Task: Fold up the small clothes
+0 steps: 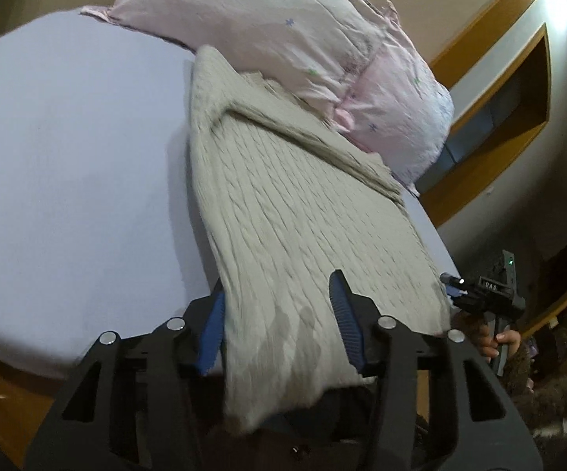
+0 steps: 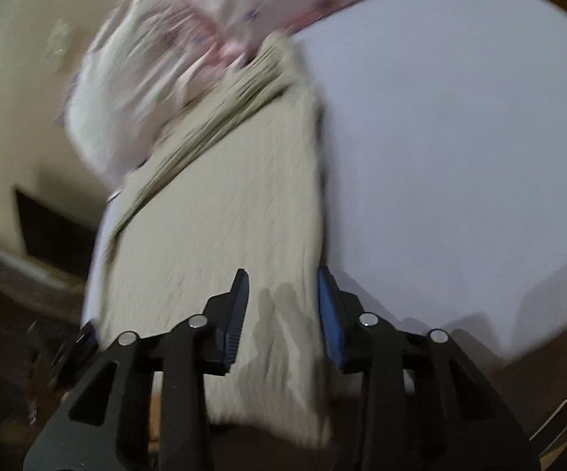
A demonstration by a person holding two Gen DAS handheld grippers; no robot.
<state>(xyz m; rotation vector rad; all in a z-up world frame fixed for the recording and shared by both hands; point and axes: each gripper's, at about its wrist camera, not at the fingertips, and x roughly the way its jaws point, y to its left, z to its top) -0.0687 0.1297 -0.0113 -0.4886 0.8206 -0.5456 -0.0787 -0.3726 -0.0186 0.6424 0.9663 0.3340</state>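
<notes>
A beige cable-knit garment (image 1: 303, 216) lies on a lilac bed sheet (image 1: 67, 176), its near hem hanging over the bed's front edge. My left gripper (image 1: 279, 314) is open, its blue-padded fingers standing either side of the near hem. In the blurred right wrist view the same garment (image 2: 224, 216) runs away from my right gripper (image 2: 283, 306), which is open astride the hem near the garment's right edge. The right gripper also shows in the left wrist view (image 1: 483, 294), held in a hand at the garment's right corner.
A pink flowered pillow (image 1: 303, 39) lies at the head of the bed, touching the garment's far end. A wooden-framed wall niche (image 1: 499, 98) is to the right. The bed's wooden frame (image 1: 8, 384) runs below the sheet. Dark clutter sits on the floor at right.
</notes>
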